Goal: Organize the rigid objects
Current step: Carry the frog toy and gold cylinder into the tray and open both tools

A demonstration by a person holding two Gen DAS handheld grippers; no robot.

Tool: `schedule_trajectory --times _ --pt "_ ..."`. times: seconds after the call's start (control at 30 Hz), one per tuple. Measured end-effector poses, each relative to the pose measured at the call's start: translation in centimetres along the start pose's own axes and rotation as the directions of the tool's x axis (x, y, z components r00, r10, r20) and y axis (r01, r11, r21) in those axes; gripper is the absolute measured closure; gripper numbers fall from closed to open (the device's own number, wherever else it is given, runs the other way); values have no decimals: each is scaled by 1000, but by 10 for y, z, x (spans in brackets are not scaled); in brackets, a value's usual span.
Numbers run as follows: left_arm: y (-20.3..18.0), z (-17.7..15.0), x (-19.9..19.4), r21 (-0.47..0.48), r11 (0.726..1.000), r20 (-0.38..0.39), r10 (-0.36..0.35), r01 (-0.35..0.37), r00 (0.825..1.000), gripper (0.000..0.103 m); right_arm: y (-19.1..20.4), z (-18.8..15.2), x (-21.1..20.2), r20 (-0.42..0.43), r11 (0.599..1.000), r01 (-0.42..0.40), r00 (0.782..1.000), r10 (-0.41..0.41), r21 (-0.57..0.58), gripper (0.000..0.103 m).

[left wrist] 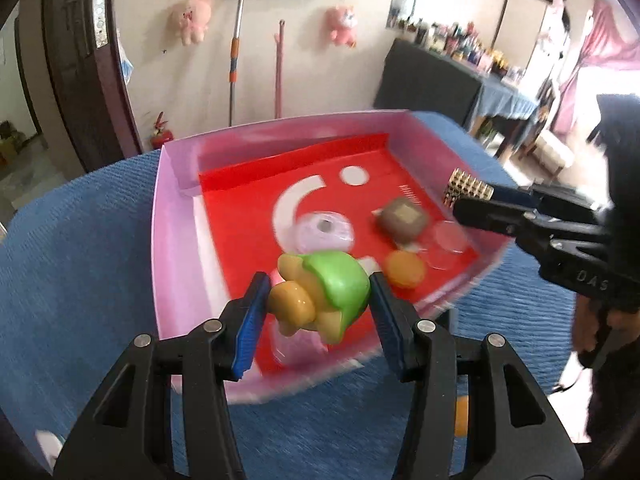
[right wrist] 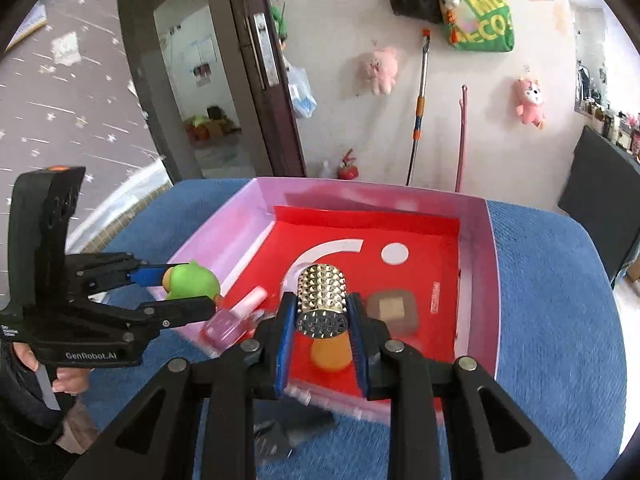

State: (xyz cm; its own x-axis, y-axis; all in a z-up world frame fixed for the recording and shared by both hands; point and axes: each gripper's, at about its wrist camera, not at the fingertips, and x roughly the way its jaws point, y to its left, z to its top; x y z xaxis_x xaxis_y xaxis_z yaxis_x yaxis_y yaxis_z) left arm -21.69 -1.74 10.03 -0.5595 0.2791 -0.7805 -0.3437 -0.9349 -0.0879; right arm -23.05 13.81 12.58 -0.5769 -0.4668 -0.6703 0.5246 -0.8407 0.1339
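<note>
In the left wrist view the left gripper is clamped on a green and yellow toy, one blue pad on each side of it, so the toy sits crosswise between the fingers and hangs over the near edge of the pink box. The box, with its red floor, spreads away toward twelve o'clock; a brown square piece, an orange lid and clear round lids lie on that floor between twelve and two o'clock of the toy. The right gripper reaches in from three o'clock with a studded gold cylinder at its tip, over the box's right wall. In the right wrist view that gripper is pinched narrow around the cylinder, whose long axis runs along the fingers, pointing out toward twelve o'clock above the red floor. The left gripper with the toy sits at nine o'clock, over the box's left wall, beside a pink nail polish bottle. Both loads look clear of the floor, so I judge the next move is a placement, with open red floor straight ahead of each hand.
</note>
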Motion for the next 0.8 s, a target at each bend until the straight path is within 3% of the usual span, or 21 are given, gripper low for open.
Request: schedule_trajectory --times 0.1,0.2,0.37,0.8 --pt "11 12 21 11 999 -57 34 -33 998 55 -1 18 26 -55 998 46 997 -48 -38 76" --pt "21 20 38 16 999 -102 45 -44 994 55 -7 30 52 -123 998 42 991 -46 -36 76" --pt "31 28 65 47 997 -175 60 -53 983 55 -14 40 93 -230 996 71 970 -83 -60 76" --pt "34 35 91 119 992 -258 81 -52 963 55 -29 39 142 -373 996 71 924 -87 -56 76"
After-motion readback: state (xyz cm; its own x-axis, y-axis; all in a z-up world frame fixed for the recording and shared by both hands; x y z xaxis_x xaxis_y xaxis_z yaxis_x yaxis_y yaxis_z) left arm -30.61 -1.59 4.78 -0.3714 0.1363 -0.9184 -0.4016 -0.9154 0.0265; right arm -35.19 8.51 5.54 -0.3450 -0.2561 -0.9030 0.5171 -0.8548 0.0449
